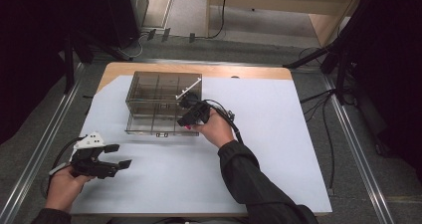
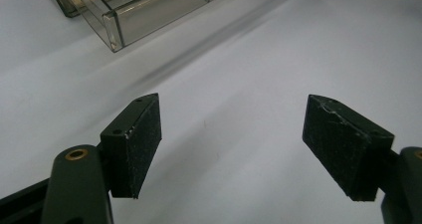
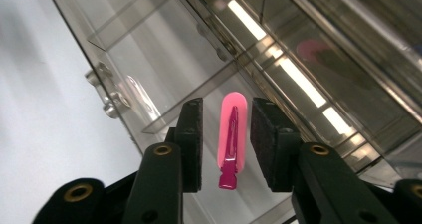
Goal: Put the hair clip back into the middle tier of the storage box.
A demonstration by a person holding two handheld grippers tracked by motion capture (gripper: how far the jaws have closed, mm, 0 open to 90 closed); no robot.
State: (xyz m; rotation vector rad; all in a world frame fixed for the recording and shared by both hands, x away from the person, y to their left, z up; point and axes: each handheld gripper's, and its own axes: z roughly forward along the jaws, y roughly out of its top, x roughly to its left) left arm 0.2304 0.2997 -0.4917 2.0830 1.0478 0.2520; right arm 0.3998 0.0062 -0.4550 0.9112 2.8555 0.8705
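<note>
The left gripper [image 1: 117,156] rests near the table's front left edge over the white sheet [image 1: 278,149], jaws wide and empty. Farther in, the right gripper [image 3: 226,144] reaches into the clear compartment box [image 1: 149,92], jaws narrowed either side of a pink hair clip [image 3: 231,139] lying in a front compartment; whether they touch it I cannot tell.

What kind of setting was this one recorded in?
Probably a lab or studio recording station, not a home: a table covered in a plain white sheet, black stands and loose cables on grey carpet, and dark curtains at both sides.
</note>
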